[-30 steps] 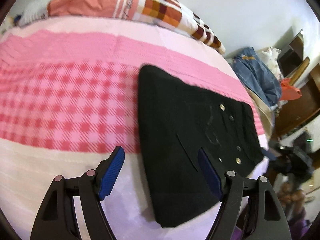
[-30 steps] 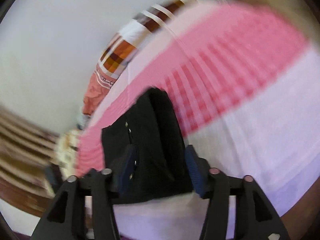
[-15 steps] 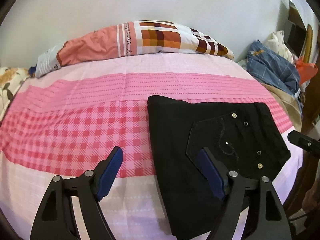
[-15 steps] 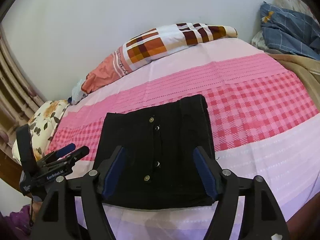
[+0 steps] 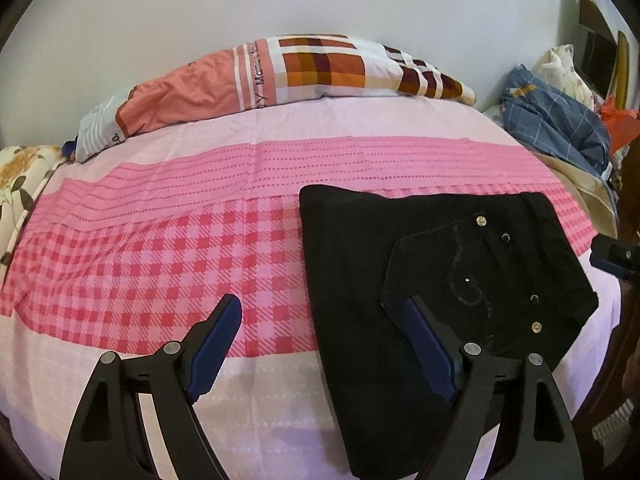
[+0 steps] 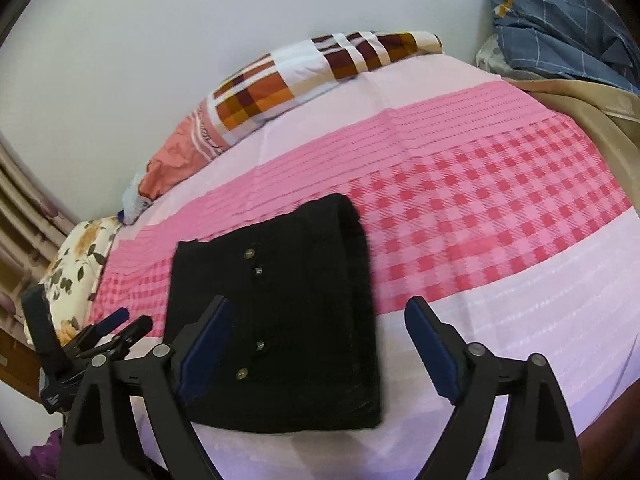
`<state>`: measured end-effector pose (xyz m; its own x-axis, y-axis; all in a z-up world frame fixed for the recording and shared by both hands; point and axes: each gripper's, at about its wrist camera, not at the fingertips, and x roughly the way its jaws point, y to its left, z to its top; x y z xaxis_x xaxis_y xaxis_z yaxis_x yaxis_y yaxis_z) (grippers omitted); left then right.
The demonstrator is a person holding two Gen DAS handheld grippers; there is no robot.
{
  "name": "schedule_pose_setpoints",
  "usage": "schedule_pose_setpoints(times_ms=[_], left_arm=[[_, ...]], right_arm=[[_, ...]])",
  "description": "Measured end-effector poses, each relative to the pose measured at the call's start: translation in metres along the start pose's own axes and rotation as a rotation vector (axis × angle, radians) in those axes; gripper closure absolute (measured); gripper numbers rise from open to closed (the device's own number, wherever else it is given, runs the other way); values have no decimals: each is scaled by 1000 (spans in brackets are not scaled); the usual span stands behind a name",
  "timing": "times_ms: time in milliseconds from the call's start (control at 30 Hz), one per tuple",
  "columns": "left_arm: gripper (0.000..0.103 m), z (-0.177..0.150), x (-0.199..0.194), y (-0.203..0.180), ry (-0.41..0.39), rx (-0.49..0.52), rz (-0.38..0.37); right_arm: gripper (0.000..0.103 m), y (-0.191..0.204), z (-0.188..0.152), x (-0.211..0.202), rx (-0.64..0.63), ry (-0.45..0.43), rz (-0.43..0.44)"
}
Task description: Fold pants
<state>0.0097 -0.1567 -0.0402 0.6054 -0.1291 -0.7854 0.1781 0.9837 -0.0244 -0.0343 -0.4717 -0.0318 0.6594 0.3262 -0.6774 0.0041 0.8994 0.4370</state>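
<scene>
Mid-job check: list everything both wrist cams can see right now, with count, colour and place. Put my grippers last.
pants: one, black, folded into a compact rectangle, back pocket with metal studs on top, lying flat near the front edge of the bed
bedsheet: one, pale pink with a pink striped and red-checked band, covering the bed under the pants
pillow: one, salmon, white and brown-orange check, along the wall at the far side
floral cushion: one, cream with orange flowers, at the bed's end beyond the pillow
blue checked cloth: one heap, on a pile at the bed's opposite end
left gripper: one, black with blue pads, open, holding nothing
right gripper: one, black with blue pads, open, holding nothing
</scene>
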Motion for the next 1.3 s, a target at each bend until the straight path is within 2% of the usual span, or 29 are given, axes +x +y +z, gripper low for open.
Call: schedule_pose_setpoints(times_ms=[267,600,800,933,1167,1300], left_arm=[[20,3,23,6,75,-14,2],[20,5,51,16,161,-53,-55],[18,11,59,15,169,-45,-85],[16,15,66,11,183,-36,-114],[13,19,74,-2,201,10,-123],[11,19,80,-1,218,-6,-165]], right_arm=[[16,-16,6,29,6,93,21],[16,-16,4,66,-12,207,55],[14,-14,13,75,-37,231,118],[15,-13,18,84,-28,278,206],[15,-12,22,89,-55,285,246],[14,-10,22,89,-114,280,254]])
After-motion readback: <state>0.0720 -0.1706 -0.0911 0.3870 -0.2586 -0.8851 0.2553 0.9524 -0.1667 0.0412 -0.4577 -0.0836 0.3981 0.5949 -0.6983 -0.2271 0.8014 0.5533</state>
